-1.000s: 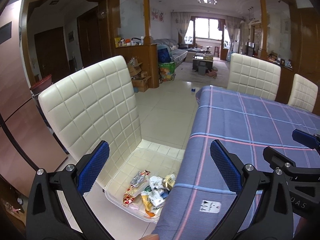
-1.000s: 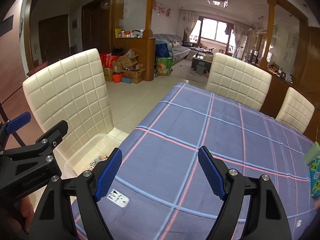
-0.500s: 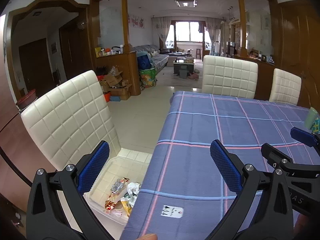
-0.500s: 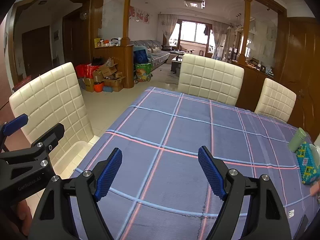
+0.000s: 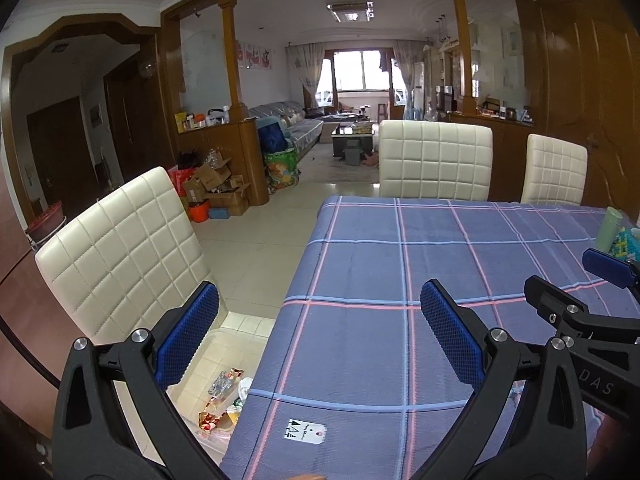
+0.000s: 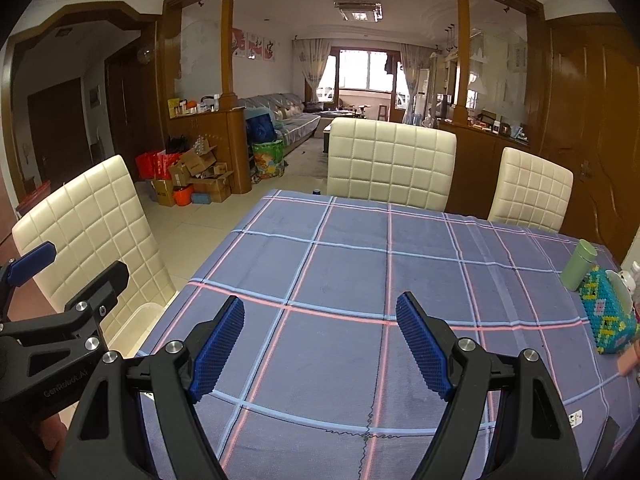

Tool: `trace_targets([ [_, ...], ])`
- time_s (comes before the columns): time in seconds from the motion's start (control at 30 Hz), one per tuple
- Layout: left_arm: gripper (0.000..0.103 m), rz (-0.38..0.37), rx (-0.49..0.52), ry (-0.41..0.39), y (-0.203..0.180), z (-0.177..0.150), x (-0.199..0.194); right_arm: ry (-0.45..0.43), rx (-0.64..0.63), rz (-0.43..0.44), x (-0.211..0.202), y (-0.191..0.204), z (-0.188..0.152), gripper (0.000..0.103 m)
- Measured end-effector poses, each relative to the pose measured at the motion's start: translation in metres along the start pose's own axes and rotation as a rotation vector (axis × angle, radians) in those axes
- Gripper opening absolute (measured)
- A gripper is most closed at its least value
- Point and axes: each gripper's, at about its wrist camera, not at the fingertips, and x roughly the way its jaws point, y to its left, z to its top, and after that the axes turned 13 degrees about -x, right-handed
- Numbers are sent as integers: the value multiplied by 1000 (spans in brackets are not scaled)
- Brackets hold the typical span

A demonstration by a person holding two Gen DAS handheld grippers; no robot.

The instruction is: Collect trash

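Note:
A clear plastic bin (image 5: 200, 364) stands on the seat of the cream chair (image 5: 120, 256) by the table's left edge, with several crumpled wrappers (image 5: 224, 400) in it. My left gripper (image 5: 320, 340) hangs open and empty over the table's left edge, just right of the bin. My right gripper (image 6: 320, 344) is open and empty above the plaid tablecloth (image 6: 360, 272). In the right wrist view the bin's rim (image 6: 138, 320) shows beside the left gripper's arm. No loose trash shows on the cloth.
A green cup (image 6: 578, 266) and a beaded box (image 6: 608, 316) sit at the table's right edge. Two cream chairs (image 6: 392, 164) stand at the far side. Cardboard boxes (image 6: 192, 178) crowd the floor by the wooden divider. A small tag (image 5: 306, 430) lies on the cloth.
Both grippers have swung right and risen a little, away from the bin toward the table. The bin has slid to the lower left of the left view. The cup and box came into sight.

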Motion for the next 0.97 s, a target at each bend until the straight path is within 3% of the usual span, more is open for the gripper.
trace_targets([
  [0.97,99,-10,-12,36,1,-2,0,-7,33,-9,-7,-14,-8,77],
])
